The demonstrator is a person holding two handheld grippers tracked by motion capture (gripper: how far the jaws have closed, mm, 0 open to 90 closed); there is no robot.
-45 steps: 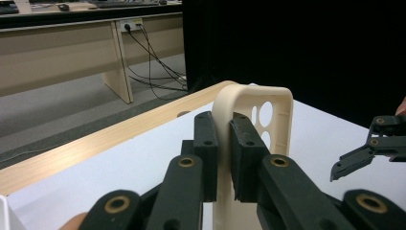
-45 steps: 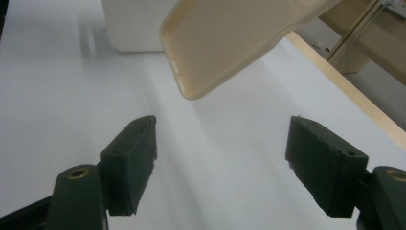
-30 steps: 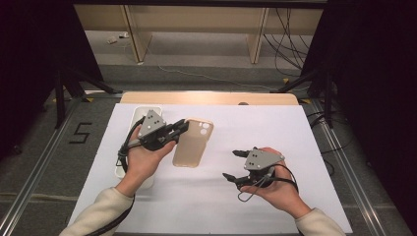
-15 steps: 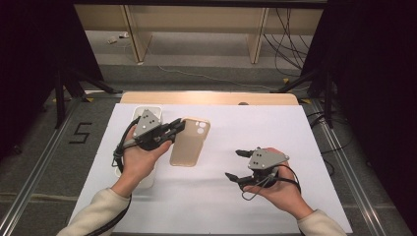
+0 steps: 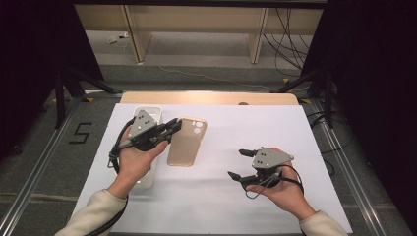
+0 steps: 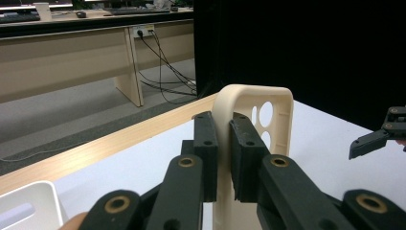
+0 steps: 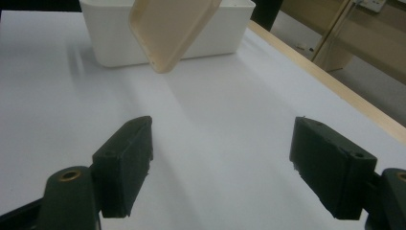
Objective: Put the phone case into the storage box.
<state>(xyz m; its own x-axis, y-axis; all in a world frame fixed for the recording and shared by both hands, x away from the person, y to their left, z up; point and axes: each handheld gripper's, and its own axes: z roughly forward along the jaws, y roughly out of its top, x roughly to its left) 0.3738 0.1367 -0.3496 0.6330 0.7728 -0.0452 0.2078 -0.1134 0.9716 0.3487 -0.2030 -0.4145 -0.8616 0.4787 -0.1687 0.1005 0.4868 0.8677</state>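
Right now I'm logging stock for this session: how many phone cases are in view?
1. The beige phone case is lifted off the white table, its edge clamped in the left gripper, beside the white bin. More could lie hidden inside the bin.

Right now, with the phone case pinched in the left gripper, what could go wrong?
1. The left gripper holds the phone case only by one thin side wall, so the case could twist or slip out.
2. The case hangs lifted above the table, beside the white bin; a swing might knock its free end on the bin.
3. The right gripper is open and away from the case, so nothing would catch it.
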